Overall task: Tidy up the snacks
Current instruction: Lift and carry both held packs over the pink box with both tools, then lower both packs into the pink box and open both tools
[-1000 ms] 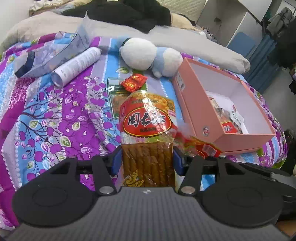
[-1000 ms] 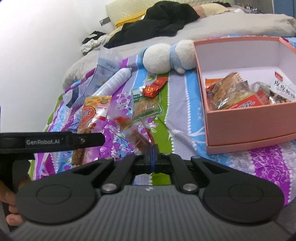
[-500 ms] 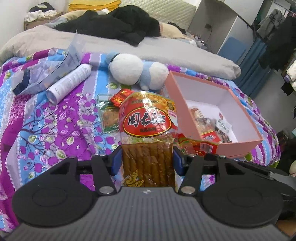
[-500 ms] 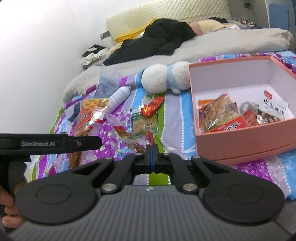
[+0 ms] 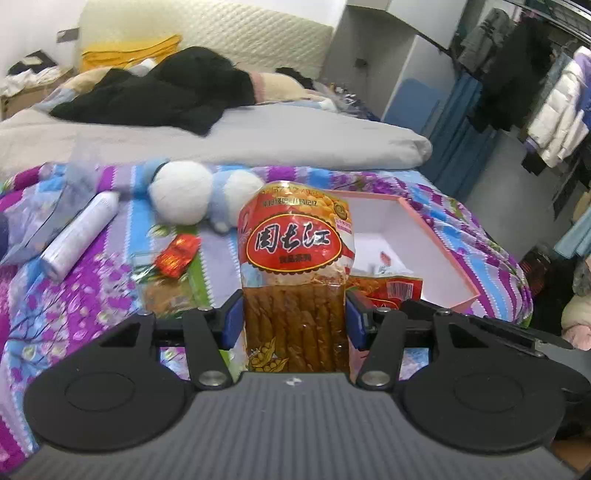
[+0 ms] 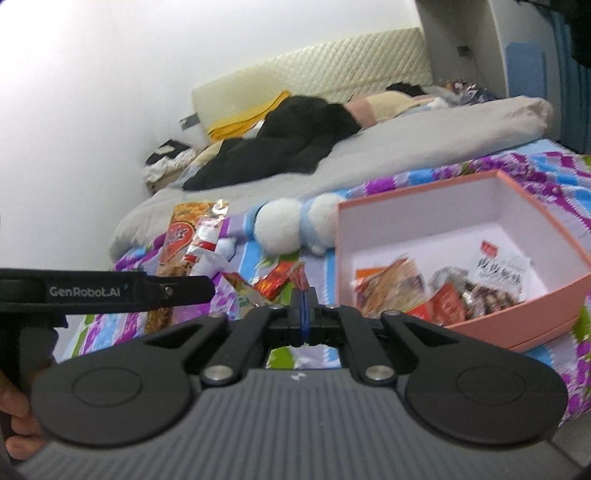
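Bright, soft blur (fisheye-warped edges)

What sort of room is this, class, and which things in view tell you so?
Most likely a bedroom: a bed with a quilted headboard, a grey duvet beside a floral bedspread, and clothes on a hanging rail.

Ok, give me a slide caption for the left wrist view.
Left gripper holds a bean-stick snack bag upright above the bedspread, pink box just behind.
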A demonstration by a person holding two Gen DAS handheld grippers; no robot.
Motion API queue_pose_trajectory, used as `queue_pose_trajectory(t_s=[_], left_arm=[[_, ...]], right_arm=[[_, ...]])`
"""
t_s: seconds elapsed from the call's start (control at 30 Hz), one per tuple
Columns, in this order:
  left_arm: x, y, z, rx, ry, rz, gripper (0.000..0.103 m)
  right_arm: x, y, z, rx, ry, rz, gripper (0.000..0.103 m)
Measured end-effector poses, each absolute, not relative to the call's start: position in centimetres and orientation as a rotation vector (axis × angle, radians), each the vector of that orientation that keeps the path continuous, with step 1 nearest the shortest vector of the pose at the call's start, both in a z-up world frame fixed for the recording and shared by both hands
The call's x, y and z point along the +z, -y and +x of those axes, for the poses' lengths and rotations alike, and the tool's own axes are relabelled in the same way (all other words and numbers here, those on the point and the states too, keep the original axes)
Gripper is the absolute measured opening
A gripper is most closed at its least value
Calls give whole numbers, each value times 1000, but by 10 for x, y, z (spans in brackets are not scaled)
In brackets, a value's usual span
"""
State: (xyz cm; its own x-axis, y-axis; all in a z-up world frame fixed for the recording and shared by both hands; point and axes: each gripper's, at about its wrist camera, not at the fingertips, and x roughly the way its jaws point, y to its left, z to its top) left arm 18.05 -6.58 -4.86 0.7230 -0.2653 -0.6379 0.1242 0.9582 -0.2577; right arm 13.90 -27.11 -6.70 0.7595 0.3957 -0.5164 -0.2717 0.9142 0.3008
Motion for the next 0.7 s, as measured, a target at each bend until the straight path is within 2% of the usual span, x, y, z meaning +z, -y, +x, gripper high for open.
queue_pose_trajectory(t_s=[0.43,0.7], left_arm=[[-28,127,228,-317,-718,-122,60],[-43,157,278,-351,-764,-104,60]], right_arm=[[-50,325,154,276,-530,255,3],[-54,352,188,238,-534,268,3]])
